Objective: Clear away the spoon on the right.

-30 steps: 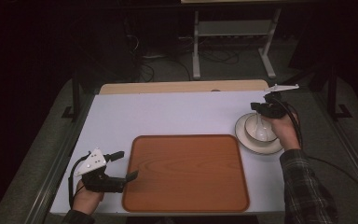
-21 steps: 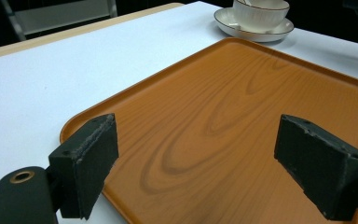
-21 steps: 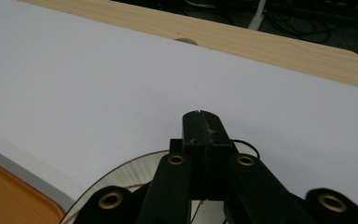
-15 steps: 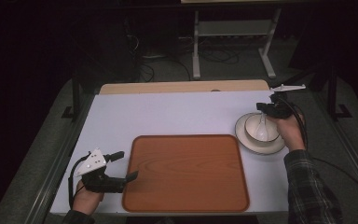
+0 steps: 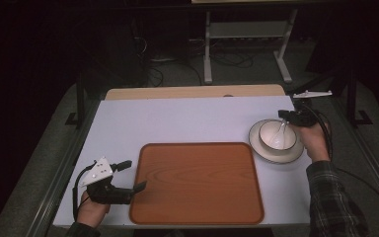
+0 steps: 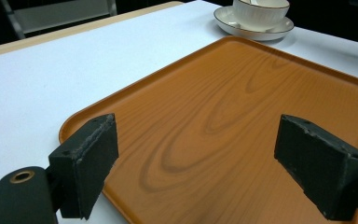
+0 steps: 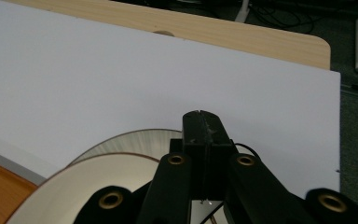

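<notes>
Step in hand: judged from the grip, the right tongs are lifting a spoon by its handle tip out of the bowl.
Right tongs: pressed together above the bowl's far rim; in the right gripper view the two black jaws meet with no gap, and a thin pale handle runs down from them into the bowl in the high view. That they hold the spoon is a reading, as the grip point itself is small.
Bowl: white, dark-rimmed, directly under the right tongs, standing on a saucer.
Left tongs: spread wide and empty, jaws resting at the near left corner of the tray; one jaw over the tray's rim, the other over its wood-grain surface.
Tray: bare, between the two tongs, just beside the saucer on the side away from the right tongs.
Desk: white top.
Next move calls for: a steady carry of the spoon toward the tray, probably, without tipping the bowl.
Risk: the thin handle may swivel in the grip.
</notes>
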Available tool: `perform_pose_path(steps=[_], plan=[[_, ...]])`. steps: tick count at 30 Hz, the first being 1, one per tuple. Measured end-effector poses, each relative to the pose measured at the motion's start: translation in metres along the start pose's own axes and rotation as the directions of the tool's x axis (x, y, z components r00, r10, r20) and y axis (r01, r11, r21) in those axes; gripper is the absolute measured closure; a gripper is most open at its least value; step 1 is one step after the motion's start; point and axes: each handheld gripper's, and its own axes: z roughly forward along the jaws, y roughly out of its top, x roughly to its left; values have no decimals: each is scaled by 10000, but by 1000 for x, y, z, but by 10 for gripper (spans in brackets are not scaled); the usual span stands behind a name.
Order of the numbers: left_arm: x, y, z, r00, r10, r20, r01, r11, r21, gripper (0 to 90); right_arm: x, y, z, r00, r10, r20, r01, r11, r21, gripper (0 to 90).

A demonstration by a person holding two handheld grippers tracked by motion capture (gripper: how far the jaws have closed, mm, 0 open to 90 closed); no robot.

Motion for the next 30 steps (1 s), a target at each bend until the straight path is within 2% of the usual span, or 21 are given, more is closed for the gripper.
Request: perform_pose_path(steps=[13, 30], plan=[[-1, 1, 1, 10000, 13, 41, -13, 10000, 34, 129, -12, -18, -17, 9989, 195, 415, -195, 9998, -14, 897], [-1, 2, 3, 9999, 74, 88, -74, 10000, 48, 129, -11, -32, -42, 9971, 131, 756, -128, 9999, -38, 897]])
